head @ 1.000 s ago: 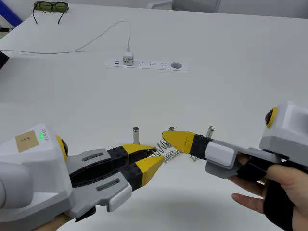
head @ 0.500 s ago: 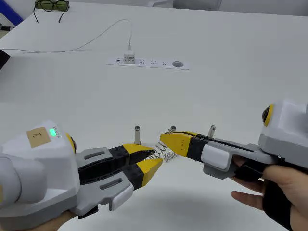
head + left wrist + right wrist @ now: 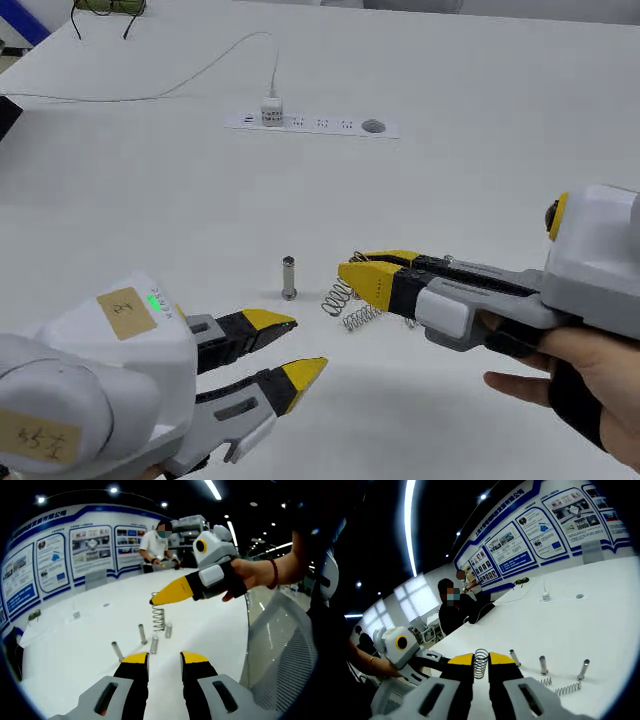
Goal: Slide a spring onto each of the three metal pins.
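Note:
My right gripper [image 3: 350,272] comes in from the right, shut on a steel spring [image 3: 338,297] that hangs from its yellow tips. That spring [image 3: 480,663] stands upright between the jaws in the right gripper view. One metal pin [image 3: 289,277] stands free to the left; the right gripper view shows three pins [image 3: 543,664] in a row. Another spring [image 3: 362,317] lies on the table below the right gripper. My left gripper [image 3: 305,343] is open at the lower left, apart from the pins. Seen from the left gripper [image 3: 165,656], the right gripper [image 3: 155,600] holds the spring [image 3: 158,617] above the pins [image 3: 142,633].
A white power strip [image 3: 310,124] with a plug and cable lies at the far middle of the white table [image 3: 500,150]. Glasses [image 3: 105,5] sit at the far left edge. People stand in the background [image 3: 451,611], and a mesh chair [image 3: 280,655] is at the right.
My left gripper has drawn back from the springs toward me and its jaws have spread wider. The right gripper keeps the spring, now a little higher beside the pins.

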